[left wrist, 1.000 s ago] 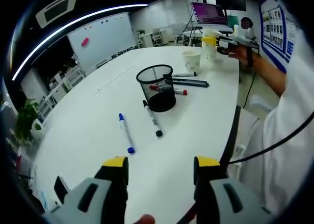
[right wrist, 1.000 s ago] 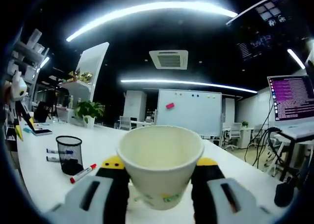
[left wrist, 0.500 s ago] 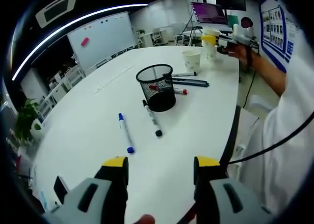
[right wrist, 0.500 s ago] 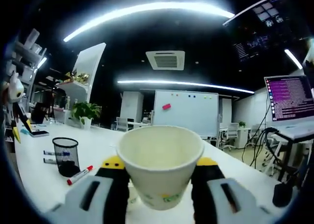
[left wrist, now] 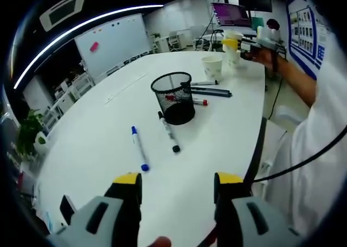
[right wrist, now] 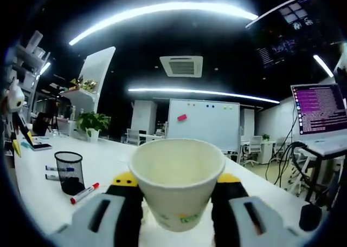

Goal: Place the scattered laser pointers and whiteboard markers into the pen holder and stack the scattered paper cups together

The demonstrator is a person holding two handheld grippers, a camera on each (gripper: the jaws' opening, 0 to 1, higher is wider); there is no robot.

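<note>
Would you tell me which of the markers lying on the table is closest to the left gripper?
The blue-capped marker, lying alone on the white table. The black-capped one lies against the mesh holder; the rest sit beyond it.
</note>
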